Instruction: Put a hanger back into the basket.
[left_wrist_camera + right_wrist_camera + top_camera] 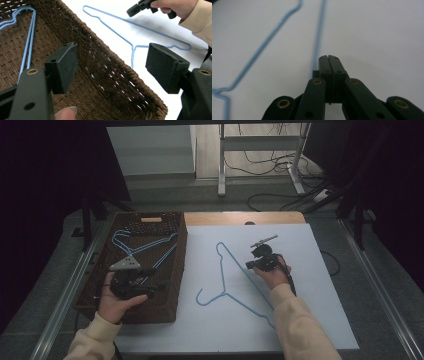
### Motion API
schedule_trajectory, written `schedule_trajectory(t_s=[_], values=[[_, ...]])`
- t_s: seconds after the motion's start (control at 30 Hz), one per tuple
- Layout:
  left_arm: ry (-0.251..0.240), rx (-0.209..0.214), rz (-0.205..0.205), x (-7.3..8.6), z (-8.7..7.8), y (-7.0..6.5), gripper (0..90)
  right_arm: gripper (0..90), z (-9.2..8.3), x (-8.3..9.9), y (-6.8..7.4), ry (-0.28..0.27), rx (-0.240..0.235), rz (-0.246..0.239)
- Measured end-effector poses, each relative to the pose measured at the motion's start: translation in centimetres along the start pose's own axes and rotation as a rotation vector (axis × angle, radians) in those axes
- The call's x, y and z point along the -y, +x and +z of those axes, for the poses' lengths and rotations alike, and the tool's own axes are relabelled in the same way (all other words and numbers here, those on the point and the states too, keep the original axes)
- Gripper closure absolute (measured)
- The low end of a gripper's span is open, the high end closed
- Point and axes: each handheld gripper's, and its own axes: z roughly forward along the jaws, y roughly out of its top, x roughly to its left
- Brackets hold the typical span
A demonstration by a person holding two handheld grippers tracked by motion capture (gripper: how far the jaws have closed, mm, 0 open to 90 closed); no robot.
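Shut right gripper (328,58) beside hanger (318,37) (basket (105,62) elsewhere)

My jaws are matt black plastic with dull rubbery pads (65,65). The hanger (227,280) at the frame's centre is thin, smooth, blue-coated wire on a matt white counter (320,270). At left, the basket (177,270) is rough brown wicker.
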Motion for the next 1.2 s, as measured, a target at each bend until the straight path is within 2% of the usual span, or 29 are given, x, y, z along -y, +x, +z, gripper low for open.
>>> schedule_trajectory(t_s=[0.1,0.17,0.23,0.3,0.37,0.47,0.6,0.7,0.9,1.0,1.07,1.2], values=[[0.000,0.002,0.005,0.0,0.0,-0.1,25.4,89.9,0.9,-0.4,1.3,0.012,-0.035,-0.031],[-0.001,0.002,0.005,0.0,-0.1,-0.1,25.4,89.9,1.5,-0.5,1.8,0.025,-0.033,-0.039],[-0.004,0.001,0.003,0.0,-0.2,0.0,25.5,89.9,2.0,-0.6,1.9,0.033,-0.006,-0.041],[-0.006,0.000,0.001,0.1,-0.3,0.1,25.4,89.9,2.1,-0.6,1.6,0.022,-0.003,-0.016],[-0.006,-0.004,-0.002,0.1,-0.4,0.2,25.4,89.9,2.1,-0.6,1.3,0.016,0.027,-0.004],[-0.008,-0.004,-0.002,0.1,-0.5,0.1,25.4,89.9,1.8,-0.5,0.3,0.009,0.083,0.019],[-0.008,-0.005,0.003,0.1,-0.5,-0.1,25.4,90.0,1.1,0.0,-1.7,0.005,0.134,0.081],[-0.009,-0.004,0.001,0.1,-0.6,-0.1,25.4,90.0,0.4,0.5,-3.4,-0.003,0.160,0.133],[-0.012,-0.004,-0.002,0.1,-0.7,-0.1,25.4,90.0,-0.8,1.6,-5.6,-0.007,0.189,0.190],[-0.011,-0.001,0.002,0.0,-0.6,-0.2,25.4,89.9,-1.3,1.9,-5.8,-0.009,0.178,0.191],[-0.010,0.000,0.005,0.0,-0.5,-0.3,25.4,90.0,-2.0,2.0,-5.4,-0.025,0.163,0.180],[-0.006,0.004,0.003,0.1,-0.4,-0.3,25.4,90.0,-4.0,2.7,-3.4,-0.043,0.108,0.098]])
